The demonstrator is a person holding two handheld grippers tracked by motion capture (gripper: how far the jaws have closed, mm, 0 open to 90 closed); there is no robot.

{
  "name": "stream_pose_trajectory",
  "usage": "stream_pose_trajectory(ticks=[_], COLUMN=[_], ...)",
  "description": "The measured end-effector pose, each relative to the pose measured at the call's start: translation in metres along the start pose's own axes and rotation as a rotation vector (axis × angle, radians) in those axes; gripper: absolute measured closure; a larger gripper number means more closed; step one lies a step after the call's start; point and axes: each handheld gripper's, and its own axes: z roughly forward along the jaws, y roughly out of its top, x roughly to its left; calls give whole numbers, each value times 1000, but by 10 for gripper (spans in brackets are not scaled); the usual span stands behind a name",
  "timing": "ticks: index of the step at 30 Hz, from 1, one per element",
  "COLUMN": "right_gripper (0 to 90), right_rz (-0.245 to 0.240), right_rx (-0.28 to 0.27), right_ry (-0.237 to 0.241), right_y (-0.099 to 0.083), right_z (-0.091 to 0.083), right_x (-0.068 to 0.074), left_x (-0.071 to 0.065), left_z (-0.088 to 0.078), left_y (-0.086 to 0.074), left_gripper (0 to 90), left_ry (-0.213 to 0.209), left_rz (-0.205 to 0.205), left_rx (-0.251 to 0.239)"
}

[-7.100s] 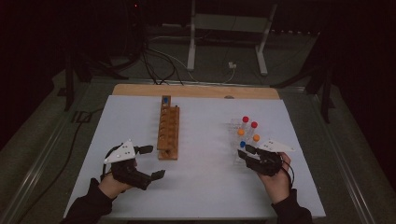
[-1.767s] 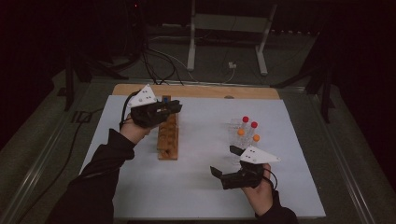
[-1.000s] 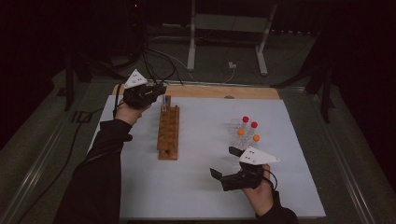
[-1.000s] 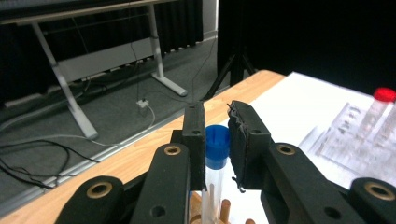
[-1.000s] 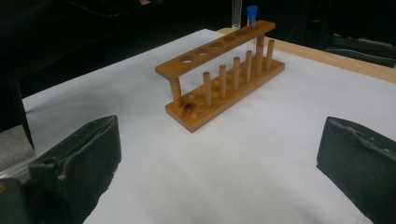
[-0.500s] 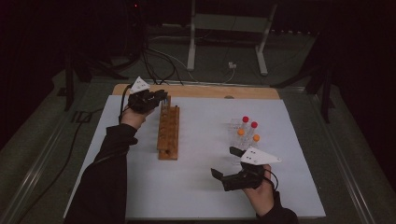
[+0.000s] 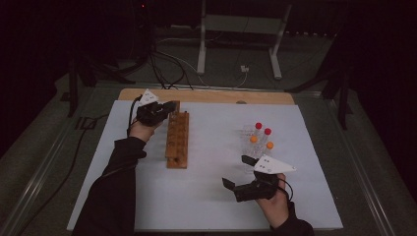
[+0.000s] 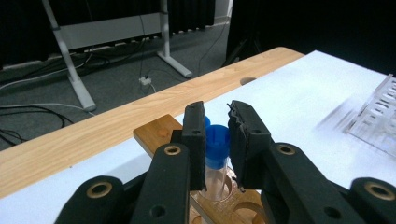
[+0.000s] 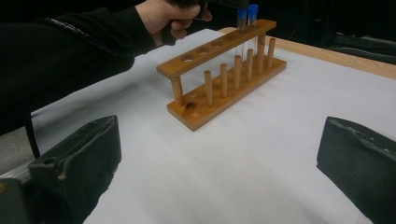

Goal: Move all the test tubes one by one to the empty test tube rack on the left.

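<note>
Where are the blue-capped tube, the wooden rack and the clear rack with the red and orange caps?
blue-capped tube [image 8: 217, 140], left gripper view, on its blue cap.
wooden rack [image 7: 177, 139], high view, on its top board.
clear rack [image 7: 248, 135], high view, on its left part, beside the caps.

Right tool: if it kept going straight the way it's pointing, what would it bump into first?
Probably the wooden rack. In the right gripper view, the open right tool faces bare white table cover, then the rack's near end. Depth is hard to judge.

Both black two-jaw handheld grippers, the left [image 7: 169, 106] and the right [image 7: 237, 172], carry pale triangular plates, trailing cables, brass-ringed screw holes; black sleeves [image 7: 115, 182].
</note>
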Motion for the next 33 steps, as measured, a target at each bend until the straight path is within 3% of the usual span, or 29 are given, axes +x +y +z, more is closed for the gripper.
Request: stream_pose_trajectory(ticks=[8,13,16,18,25,33], right_gripper=[0,0,0,0,0,0], right_rz=[4,5,7,6,-4,-22], right_rx=[-2,-6,-10,-9,-25,-48], right_ry=[1,3,1,3,-32,-103], right_y=[1,1,3,5,12,22], right_z=[-1,-2,-4,-6,-17,-36], right_x=[0,0,-1,-2,-10,-25], left_x=[-3,-1,-2,-6,-19,-35], left_z=[2,0,-6,-11,-36,-68], left_y=[-3,-2,1,5,14,13], left_gripper=[781,761,613,507,298,87], left_ry=[9,10,-9,-28,-103,-226], left_rz=[21,2,-15,1,0,-21], left_rx=[10,14,3,14,38,47])
